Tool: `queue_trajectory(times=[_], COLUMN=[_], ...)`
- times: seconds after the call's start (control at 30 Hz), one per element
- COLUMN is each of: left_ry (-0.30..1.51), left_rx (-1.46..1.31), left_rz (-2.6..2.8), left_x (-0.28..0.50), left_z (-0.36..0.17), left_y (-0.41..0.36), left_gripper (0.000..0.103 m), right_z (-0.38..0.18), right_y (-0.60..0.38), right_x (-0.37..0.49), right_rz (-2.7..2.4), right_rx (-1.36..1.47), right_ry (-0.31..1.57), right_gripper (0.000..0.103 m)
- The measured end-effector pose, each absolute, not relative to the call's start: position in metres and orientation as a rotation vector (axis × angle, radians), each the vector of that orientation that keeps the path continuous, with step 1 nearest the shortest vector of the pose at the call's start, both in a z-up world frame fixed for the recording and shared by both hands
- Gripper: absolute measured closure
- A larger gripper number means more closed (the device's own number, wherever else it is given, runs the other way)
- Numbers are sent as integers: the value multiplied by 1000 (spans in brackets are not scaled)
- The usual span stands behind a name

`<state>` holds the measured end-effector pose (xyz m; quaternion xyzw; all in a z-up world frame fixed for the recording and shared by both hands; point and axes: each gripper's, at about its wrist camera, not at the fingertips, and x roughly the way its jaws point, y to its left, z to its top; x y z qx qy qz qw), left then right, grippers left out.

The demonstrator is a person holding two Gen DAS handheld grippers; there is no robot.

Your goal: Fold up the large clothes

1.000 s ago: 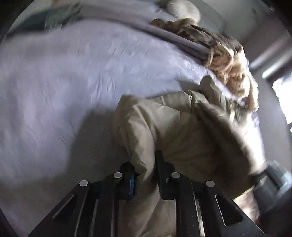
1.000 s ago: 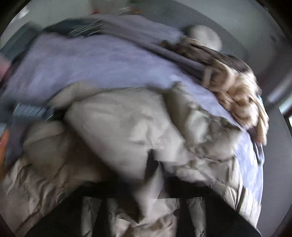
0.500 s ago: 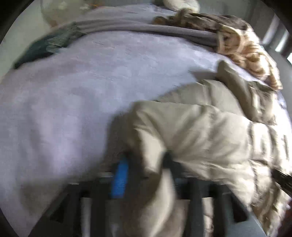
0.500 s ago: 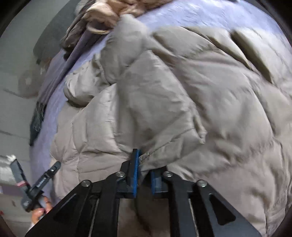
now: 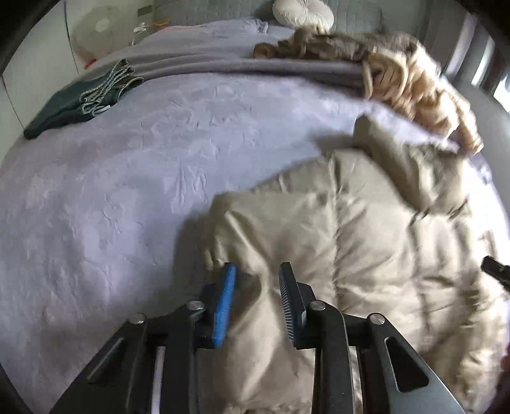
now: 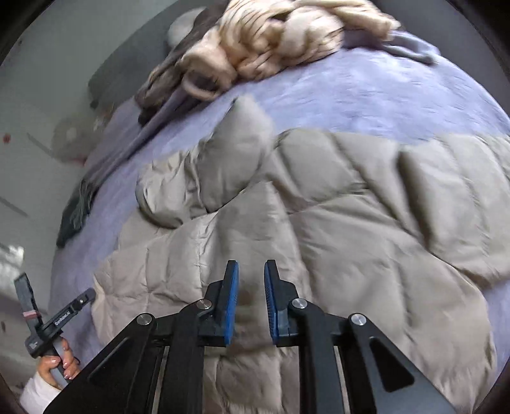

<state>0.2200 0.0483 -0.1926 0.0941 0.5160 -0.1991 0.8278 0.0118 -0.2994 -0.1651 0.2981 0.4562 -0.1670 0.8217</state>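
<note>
A large beige quilted puffer jacket [image 5: 366,254] lies spread on the lavender bed cover [image 5: 127,178]; it also fills the right wrist view [image 6: 318,223]. My left gripper [image 5: 256,274] is open and empty, its jaws just above the jacket's left edge. My right gripper [image 6: 251,270] is open and empty, hovering over the jacket's middle. The left gripper's handle, held in a hand, shows at the lower left of the right wrist view [image 6: 54,324].
A tan knitted blanket [image 5: 398,70] is bunched at the far right of the bed, beside a folded grey blanket [image 5: 239,67]. A dark green folded garment [image 5: 76,105] lies at the far left. A round white cushion [image 5: 302,11] sits by the headboard.
Both grippers were shut on folds of the jacket; both have opened and let it go. The jacket now lies flatter on the bed.
</note>
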Motion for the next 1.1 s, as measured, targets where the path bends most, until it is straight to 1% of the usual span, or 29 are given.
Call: queue_trajectory(times=[0.07, 0.13, 0.23, 0.33, 0.4, 0.63, 0.7, 0.83, 0.87, 0.93, 0.97, 1.0, 1.03, 1.07, 1.1], left_ry=[1129, 1146, 1147, 1146, 1146, 1131, 1127, 1135, 1141, 1150, 1155, 1158, 1155, 1132, 1106], left_rx=[224, 209, 224, 250, 257, 284, 315, 326, 323, 323, 322, 320, 316, 311, 308], left_rz=[-406, -413, -410, -394, -379, -416, -432, -474, -485, -503, -514, -522, -521, -510, -520], left_x=[218, 220, 222, 222, 219, 182, 165, 135, 129, 117, 111, 105, 98, 92, 85], left_z=[-211, -223, -226, -219, -211, -173, -165, -156, -154, -152, -151, -150, -147, -143, -139], left_y=[44, 45, 43, 40, 40, 35, 25, 5, 0, -12, -19, -25, -31, -35, -41], left_gripper=[72, 71, 71, 71, 71, 71, 71, 71, 71, 71, 68, 39, 2, 0, 0], right_z=[-183, -203, -208, -196, -191, -175, -173, -173, -172, -172, -171, -171, -171, -170, -168], right_y=[-296, -295, -296, -298, -301, -315, -315, -313, -314, -318, -322, -326, -330, -334, -339], right_x=[9, -3, -14, -20, -24, -78, -89, -108, -115, -128, -136, -144, -149, -155, -162], right_rz=[-378, -383, -360, -374, -393, -421, -418, -412, -413, -419, -421, -426, -430, -437, -449], right_rx=[640, 652, 670, 677, 671, 755, 780, 820, 827, 850, 864, 885, 896, 906, 912], right_ry=[1015, 1038, 1020, 1028, 1034, 1024, 1022, 1019, 1018, 1016, 1011, 1004, 998, 991, 983], right_gripper=[86, 91, 95, 95, 89, 89, 87, 69, 67, 66, 65, 65, 64, 63, 61])
